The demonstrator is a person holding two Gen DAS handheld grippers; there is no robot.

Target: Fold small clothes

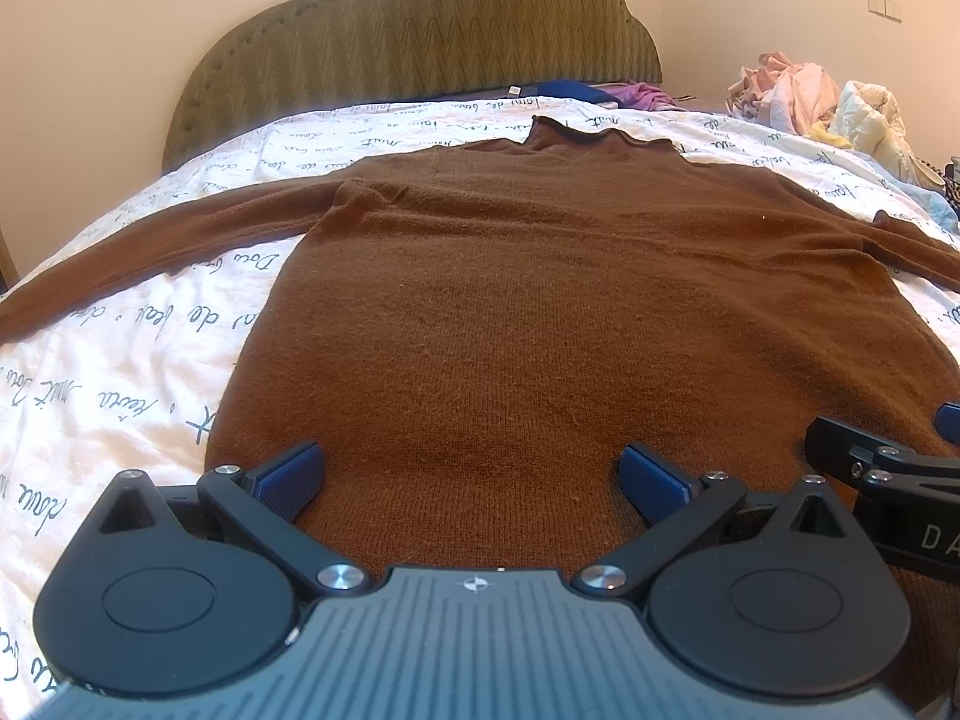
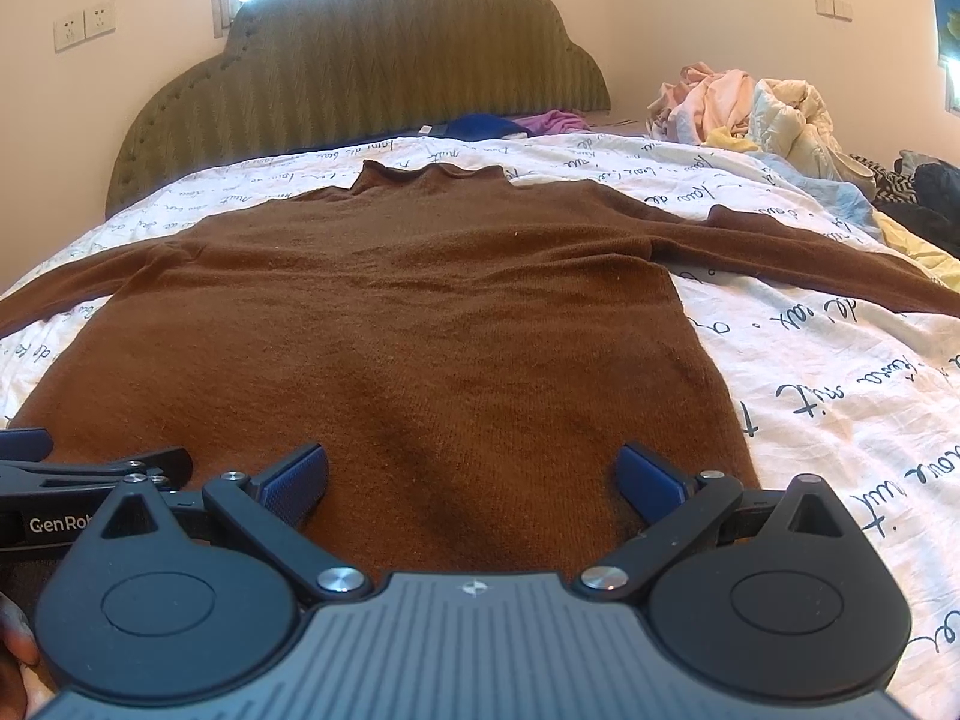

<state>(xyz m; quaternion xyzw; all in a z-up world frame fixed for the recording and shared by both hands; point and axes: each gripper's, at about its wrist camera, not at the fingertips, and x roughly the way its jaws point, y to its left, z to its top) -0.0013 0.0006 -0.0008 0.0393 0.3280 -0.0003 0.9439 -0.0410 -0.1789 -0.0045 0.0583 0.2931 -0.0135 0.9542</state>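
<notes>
While nothing of the brown sweater (image 1: 540, 312) has been folded yet, it does lie spread flat, front or back up I cannot tell, on the bed cover (image 1: 120, 360), so by my reading the laying-out is finished and every fold is left to do. Left wrist view: hem end nearest the camera, high collar (image 1: 576, 135) at the far end toward the headboard (image 1: 420, 36), one long sleeve (image 1: 150, 246) running out to the left edge, the other only partly seen at right. Left gripper (image 1: 471, 474) sits low over the hem, fingers wide apart, blue ribbed pads (image 1: 294, 474) clamping nothing; whether they touch the knit I cannot tell. Part of the right gripper (image 1: 888, 468) shows at the right edge, just beside. Fabric is a fine, matte knit, slightly fuzzy, with soft ripples near the shoulders; cover is white, crinkled, printed with dark script. Right wrist view: same garment, body tapering away to the collar, the right sleeve (image 2: 810, 252) stretched out across the cover toward the edge. Right gripper (image 2: 474, 474) likewise over the hem, fingers spread apart and empty. Headboard scalloped, olive, chevron-woven with stud trim. Heap of pale crumpled clothes (image 2: 744, 108) at the far right corner, well apart from the sweater, presumably waiting their turn. A blue and a purple garment (image 2: 516, 120) lie against the headboard.
</notes>
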